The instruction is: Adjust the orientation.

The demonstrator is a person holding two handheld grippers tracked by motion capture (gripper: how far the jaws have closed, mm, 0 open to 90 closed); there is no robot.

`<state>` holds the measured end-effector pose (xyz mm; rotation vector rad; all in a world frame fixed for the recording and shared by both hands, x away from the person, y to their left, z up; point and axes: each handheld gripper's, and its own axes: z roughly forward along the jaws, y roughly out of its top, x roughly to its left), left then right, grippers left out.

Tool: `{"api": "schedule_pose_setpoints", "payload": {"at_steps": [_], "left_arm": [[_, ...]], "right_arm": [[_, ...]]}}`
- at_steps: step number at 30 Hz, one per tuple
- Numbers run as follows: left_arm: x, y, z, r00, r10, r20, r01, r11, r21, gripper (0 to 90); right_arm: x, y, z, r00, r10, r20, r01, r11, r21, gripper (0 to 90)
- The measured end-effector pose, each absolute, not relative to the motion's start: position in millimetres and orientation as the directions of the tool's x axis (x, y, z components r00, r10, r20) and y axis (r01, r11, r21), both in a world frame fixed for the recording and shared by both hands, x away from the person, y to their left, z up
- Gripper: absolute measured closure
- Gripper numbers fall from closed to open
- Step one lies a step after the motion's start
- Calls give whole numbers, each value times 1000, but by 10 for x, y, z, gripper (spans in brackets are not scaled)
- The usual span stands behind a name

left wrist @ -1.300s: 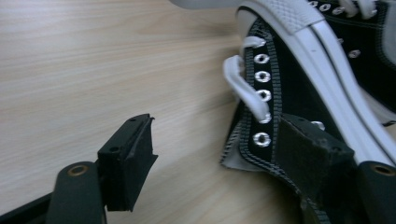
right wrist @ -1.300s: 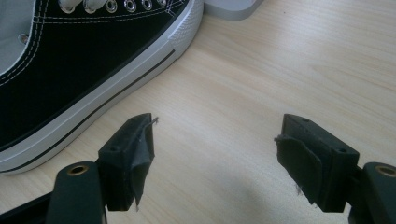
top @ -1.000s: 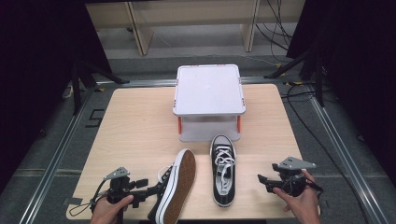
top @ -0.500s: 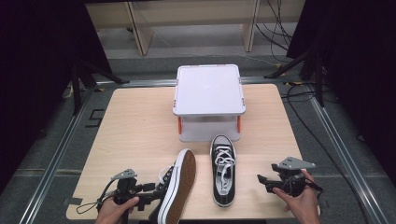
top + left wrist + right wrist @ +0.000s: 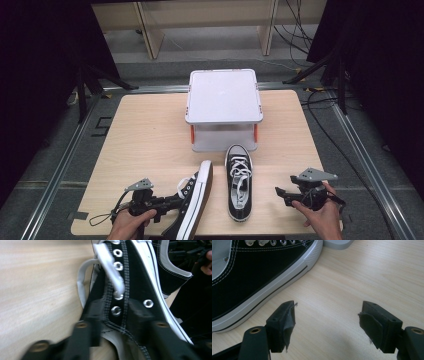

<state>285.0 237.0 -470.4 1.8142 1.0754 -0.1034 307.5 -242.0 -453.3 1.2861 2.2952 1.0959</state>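
Left gripper (image 5: 167, 202) sits at the table's (image 5: 150, 130) 7 o'clock corner, held level and pointing toward 3 o'clock. Its jaws have just been closing and are now clamped on the eyelet strip of the left sneaker (image 5: 192, 200), near the collar; in the left gripper view both pads (image 5: 96, 312) press the black canvas on either side of an eyelet, white lace (image 5: 110, 270) running away ahead.

This sneaker lies tipped on its side, white sole edge facing 3 o'clock, toe toward 12 o'clock.

The right sneaker (image 5: 238, 180) stands upright just beside it, toe at 12 o'clock, almost touching the white lidded box (image 5: 223, 100) at table centre.

Right gripper (image 5: 280, 192) at 5 o'clock, jaws standing apart over bare wood, near the right sneaker's side, not touching.
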Motion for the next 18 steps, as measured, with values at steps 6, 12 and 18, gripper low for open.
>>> {"api": "schedule_pose_setpoints", "payload": {"at_steps": [6, 12, 18], "left_arm": [[2816, 2258, -4602, 653, 588, -477, 657, -127, 743, 878], [2766, 2178, -4520, 680, 577, -452, 610, -104, 785, 889], [2716, 2133, -4360, 708, 570, -416, 548, -71, 834, 892]], "right_arm": [[3077, -2427, -4529, -562, 820, 114, 602, 310, 736, 291], [3076, -2425, -4531, -561, 820, 109, 599, 312, 738, 296], [3078, -2429, -4530, -562, 820, 110, 602, 314, 734, 296]]}}
